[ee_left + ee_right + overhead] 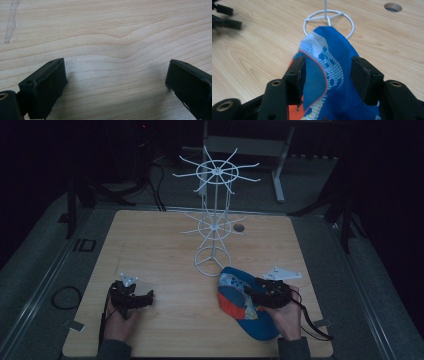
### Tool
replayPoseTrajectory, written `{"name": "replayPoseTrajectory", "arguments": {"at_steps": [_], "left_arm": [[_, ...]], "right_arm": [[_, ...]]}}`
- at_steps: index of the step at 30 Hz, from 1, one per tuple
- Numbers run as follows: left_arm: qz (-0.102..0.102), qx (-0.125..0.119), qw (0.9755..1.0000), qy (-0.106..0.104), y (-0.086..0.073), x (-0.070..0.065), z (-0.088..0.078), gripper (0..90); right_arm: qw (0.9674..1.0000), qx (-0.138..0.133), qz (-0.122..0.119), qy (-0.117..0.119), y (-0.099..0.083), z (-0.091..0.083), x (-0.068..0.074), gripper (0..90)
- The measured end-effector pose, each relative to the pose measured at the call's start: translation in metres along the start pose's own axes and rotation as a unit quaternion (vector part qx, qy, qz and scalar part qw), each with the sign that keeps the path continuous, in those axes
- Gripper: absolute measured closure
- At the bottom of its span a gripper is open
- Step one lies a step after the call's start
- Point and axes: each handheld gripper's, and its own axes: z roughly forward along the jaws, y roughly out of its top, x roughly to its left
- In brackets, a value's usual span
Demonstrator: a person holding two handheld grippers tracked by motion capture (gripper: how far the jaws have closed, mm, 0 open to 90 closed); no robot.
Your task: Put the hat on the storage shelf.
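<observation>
Standing just beyond cap [337, 75]: white rack [214, 215].

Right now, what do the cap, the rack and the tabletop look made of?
Cap: soft woven fabric, blue and orange, matte; it folds and creases.
Rack: thin white wire, probably coated metal.
Tabletop: pale wood or wood-look laminate, matte, with grain lines.

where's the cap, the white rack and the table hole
cap [342, 50], right gripper view, blue crown
white rack [212, 262], high view, ring base
table hole [393, 7], right gripper view, its opening
</observation>
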Motion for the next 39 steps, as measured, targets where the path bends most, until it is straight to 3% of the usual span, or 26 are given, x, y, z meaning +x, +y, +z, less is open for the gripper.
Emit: {"name": "replayPoseTrajectory", "arguments": {"at_steps": [9, 17, 26, 39], "left_arm": [[0.001, 0.000, 1.0000, -0.001, 0.000, 0.000, 0.000, 3.8], [0.002, 0.001, 1.0000, 0.000, 0.000, -0.001, 0.000, 3.9], [0.002, 0.001, 1.0000, 0.000, 0.000, -0.001, 0.000, 3.9], [0.000, 0.000, 1.0000, 0.000, 0.000, -0.001, -0.001, 3.9]], "right_arm": [[0.9998, 0.015, -0.008, 0.010, 0.000, 0.002, 0.001, 47.8], [0.9993, 0.028, -0.024, 0.006, 0.005, 0.004, 0.003, 44.0], [0.9987, 0.035, -0.036, 0.003, 0.013, 0.000, -0.002, 42.3], [0.9971, 0.057, -0.048, 0.010, 0.029, -0.006, -0.021, 40.8]]}}
